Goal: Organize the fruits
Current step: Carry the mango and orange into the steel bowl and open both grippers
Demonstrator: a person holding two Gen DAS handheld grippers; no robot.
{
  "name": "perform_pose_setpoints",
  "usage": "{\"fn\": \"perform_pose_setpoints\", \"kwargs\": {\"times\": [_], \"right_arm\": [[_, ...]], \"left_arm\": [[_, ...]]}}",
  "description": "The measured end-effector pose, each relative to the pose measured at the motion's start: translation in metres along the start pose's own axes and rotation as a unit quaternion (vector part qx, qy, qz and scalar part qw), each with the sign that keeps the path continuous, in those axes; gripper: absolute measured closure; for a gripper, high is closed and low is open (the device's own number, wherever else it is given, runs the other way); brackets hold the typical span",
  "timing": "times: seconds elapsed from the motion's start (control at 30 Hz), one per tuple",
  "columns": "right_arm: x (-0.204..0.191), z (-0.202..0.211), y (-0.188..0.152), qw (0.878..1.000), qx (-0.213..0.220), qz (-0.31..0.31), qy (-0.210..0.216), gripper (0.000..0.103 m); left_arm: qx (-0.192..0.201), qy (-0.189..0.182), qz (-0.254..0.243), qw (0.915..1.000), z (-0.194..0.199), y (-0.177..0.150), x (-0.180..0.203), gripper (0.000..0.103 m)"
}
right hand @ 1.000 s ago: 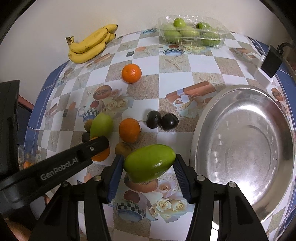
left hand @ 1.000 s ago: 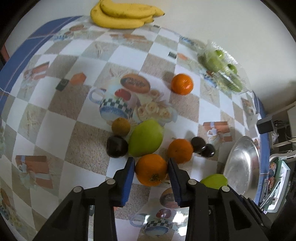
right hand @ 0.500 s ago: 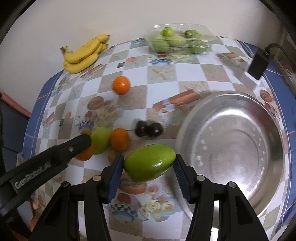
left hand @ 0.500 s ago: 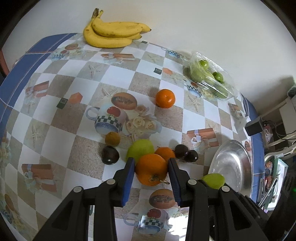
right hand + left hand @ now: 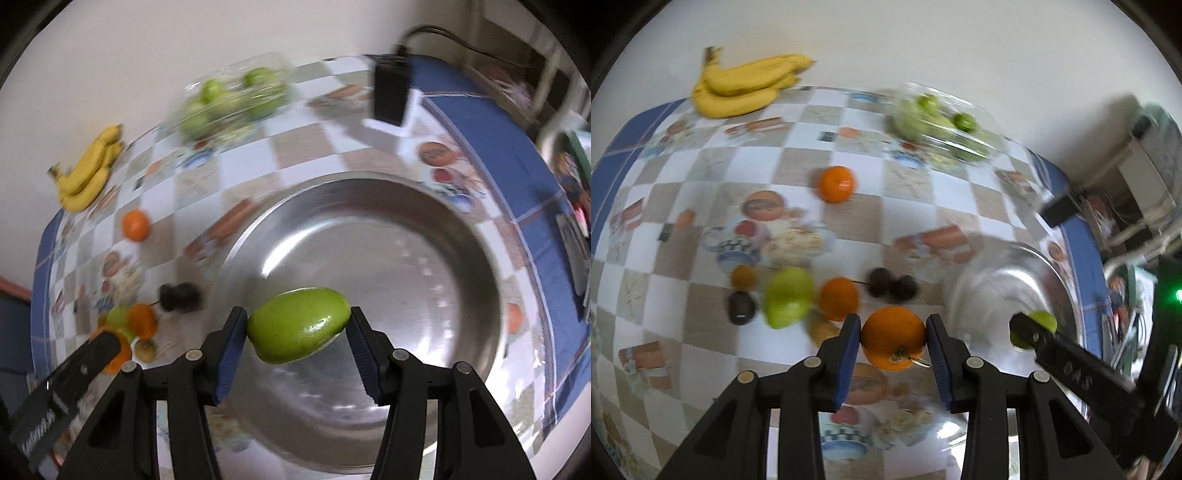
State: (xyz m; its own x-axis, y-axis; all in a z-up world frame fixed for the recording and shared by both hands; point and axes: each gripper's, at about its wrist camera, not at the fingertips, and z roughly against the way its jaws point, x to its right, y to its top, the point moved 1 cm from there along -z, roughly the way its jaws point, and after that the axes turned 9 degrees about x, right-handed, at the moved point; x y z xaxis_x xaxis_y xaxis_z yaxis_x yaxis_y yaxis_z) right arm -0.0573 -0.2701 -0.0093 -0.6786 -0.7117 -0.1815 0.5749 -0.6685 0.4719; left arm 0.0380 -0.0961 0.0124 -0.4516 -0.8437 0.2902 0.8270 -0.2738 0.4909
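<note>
My left gripper (image 5: 893, 334) is shut on an orange (image 5: 893, 338), held above the checkered tablecloth just left of the steel bowl (image 5: 993, 273). My right gripper (image 5: 297, 326) is shut on a green mango (image 5: 299, 325) and hangs over the steel bowl's (image 5: 424, 229) left half. On the cloth lie a second green mango (image 5: 788, 297), two more oranges (image 5: 837, 299) (image 5: 836, 184), two dark plums (image 5: 892, 288), a dark fruit (image 5: 740, 308) and a small brown fruit (image 5: 743, 277). The left gripper's finger (image 5: 74, 373) shows at the right wrist view's lower left.
A bunch of bananas (image 5: 746, 85) lies at the far edge by the wall. A clear plastic box of green fruit (image 5: 938, 125) stands at the back. A black power adapter (image 5: 391, 92) sits beyond the bowl. The table's blue border (image 5: 498, 147) runs along the right.
Both grippers have swung right toward the bowl while rolling. The right gripper with its mango went from the cloth beside the bowl to over the bowl. The left carried its orange up from the fruit cluster.
</note>
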Motion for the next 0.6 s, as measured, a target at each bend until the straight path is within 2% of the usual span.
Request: {"fn": "perform_pose_setpoints", "kwargs": {"times": [0.3, 0.4, 0.6], "right_arm": [[0.051, 0.007, 0.009, 0.998, 0.011, -0.058, -0.027, 0.046], [0.061, 0.008, 0.008, 0.997, 0.013, -0.069, -0.032, 0.046], [0.068, -0.005, 0.004, 0.996, -0.003, -0.075, -0.039, 0.046]], "left_arm": [[-0.010, -0.046, -0.087, 0.9951, -0.011, -0.018, 0.067, 0.064], [-0.022, -0.069, -0.094, 0.9930, -0.018, -0.024, 0.079, 0.064], [-0.039, -0.046, -0.132, 0.9894, -0.039, -0.038, 0.092, 0.064]]}}
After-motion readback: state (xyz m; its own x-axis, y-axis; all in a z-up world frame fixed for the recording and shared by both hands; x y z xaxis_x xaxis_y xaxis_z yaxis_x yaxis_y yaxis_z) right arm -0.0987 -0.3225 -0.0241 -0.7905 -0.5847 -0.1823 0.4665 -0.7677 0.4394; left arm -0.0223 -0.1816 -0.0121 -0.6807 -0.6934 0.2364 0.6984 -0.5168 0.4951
